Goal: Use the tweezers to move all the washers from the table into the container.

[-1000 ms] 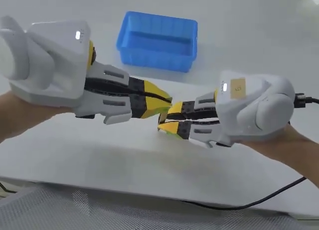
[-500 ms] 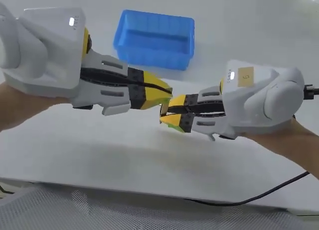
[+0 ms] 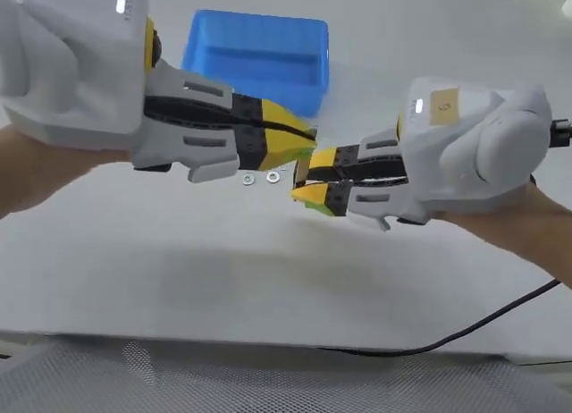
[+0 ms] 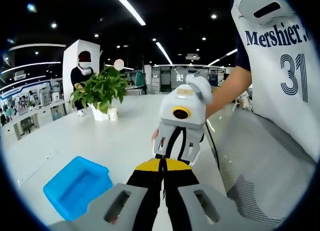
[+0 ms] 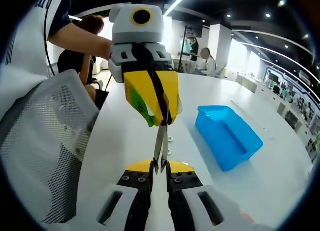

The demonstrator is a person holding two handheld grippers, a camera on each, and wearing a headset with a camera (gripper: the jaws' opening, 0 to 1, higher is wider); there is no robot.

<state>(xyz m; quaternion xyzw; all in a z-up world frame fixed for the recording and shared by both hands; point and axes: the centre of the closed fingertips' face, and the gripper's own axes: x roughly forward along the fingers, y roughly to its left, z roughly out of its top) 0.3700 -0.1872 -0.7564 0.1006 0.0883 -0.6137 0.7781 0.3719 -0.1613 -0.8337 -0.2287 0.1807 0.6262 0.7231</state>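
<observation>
Thin metal tweezers (image 5: pixel 161 141) span the gap between my two grippers, which meet tip to tip above the white table (image 3: pixel 179 270). My left gripper (image 3: pixel 308 143) is shut on one end, and my right gripper (image 3: pixel 299 182) is shut on the other. In the right gripper view, my right gripper (image 5: pixel 159 167) has the prongs running down into its yellow jaws. Two small washers (image 3: pixel 248 178) (image 3: pixel 273 176) lie on the table just under the left gripper. They also lie beyond the tweezers in the right gripper view (image 5: pixel 170 139). The blue container (image 3: pixel 255 55) stands further back, with nothing visible inside it.
A black cable (image 3: pixel 483 328) trails from the right gripper across the table's near right. A mesh chair (image 3: pixel 134 368) sits below the near table edge. In the left gripper view, a potted plant (image 4: pixel 100 91) stands far back, beyond the blue container (image 4: pixel 77 186).
The head camera has swung, so the container sits further left and two washers have come into view under the left gripper. Both grippers stay tip to tip and a little higher in the picture.
</observation>
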